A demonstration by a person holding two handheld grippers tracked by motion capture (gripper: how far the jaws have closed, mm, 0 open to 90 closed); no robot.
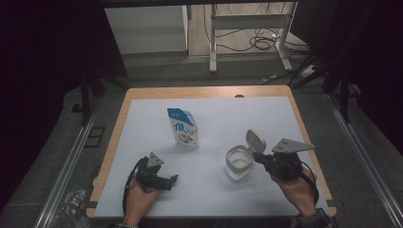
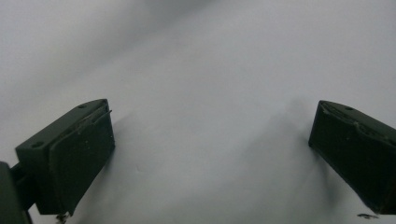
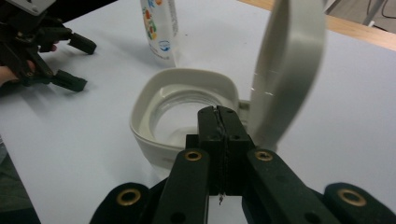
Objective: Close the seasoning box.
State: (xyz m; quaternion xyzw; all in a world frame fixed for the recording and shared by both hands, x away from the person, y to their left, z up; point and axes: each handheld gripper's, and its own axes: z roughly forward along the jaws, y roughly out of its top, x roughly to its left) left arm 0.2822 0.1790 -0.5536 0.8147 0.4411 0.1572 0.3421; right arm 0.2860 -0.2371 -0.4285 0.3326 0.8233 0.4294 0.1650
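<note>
High view: white sheet [image 1: 209,185] over a wooden table [image 1: 142,92], dim room, dark surroundings. Near right of centre, a white container [image 1: 238,162] with its hinged lid [image 1: 255,140] flipped up and standing open on the far right side of the rim. Right gripper [image 1: 256,159] at the container's right edge, held in the right hand [image 1: 297,187], pointing left toward the opening, grey three-cornered plate on top. Farther left and farther back, a white and blue pouch [image 1: 183,126] standing upright, well apart from the container. Left gripper [image 1: 174,179] near the front left, lying low over the sheet in the left hand [image 1: 139,199], pointing right, well apart from both pouch and container.

Right gripper view: right gripper [image 3: 219,116] with jaws pressed flat together, nothing between them, tips over the near rim of the container [image 3: 154,140]. Clear interior below the rim, lid [image 3: 289,65] rising upright just right of the tips. Whether the tips touch the rim cannot be told. Pouch [image 3: 159,28] beyond the container, left gripper [image 3: 79,65] off to the far left with its jaws apart.

Left gripper view: left gripper [image 2: 210,154] with jaws spread wide, bare white sheet [image 2: 210,70] between and beyond them, nothing held.
</note>
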